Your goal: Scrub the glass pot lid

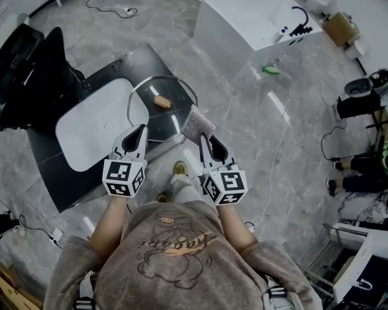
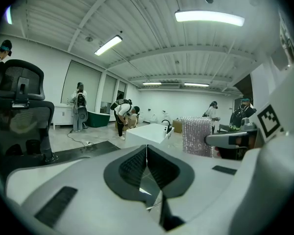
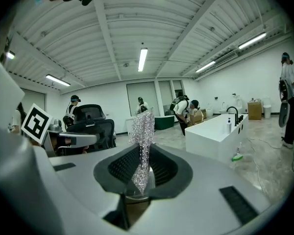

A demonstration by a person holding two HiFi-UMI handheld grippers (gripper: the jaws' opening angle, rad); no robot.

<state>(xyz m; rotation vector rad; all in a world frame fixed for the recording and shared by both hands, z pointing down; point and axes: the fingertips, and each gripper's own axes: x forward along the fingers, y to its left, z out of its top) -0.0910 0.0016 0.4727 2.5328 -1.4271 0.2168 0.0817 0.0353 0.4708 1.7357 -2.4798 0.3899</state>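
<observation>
The round glass pot lid (image 1: 171,118) with a tan knob (image 1: 161,101) is up over the corner of the dark table. My left gripper (image 1: 141,130) is shut on its near left rim; in the left gripper view the jaws (image 2: 147,148) meet with only a thin glassy sliver between them. My right gripper (image 1: 204,141) is shut on a silvery mesh scrubbing cloth (image 1: 198,123), which stands upright between the pads (image 3: 142,131) and sits at the lid's right edge. The cloth (image 2: 196,136) also shows in the left gripper view.
A white oval board (image 1: 90,131) lies on the dark table (image 1: 58,173). A black office chair (image 1: 26,70) stands at the left. A white counter with a faucet (image 1: 258,18) is ahead, a cable (image 1: 281,134) runs over the floor, and several people stand farther off.
</observation>
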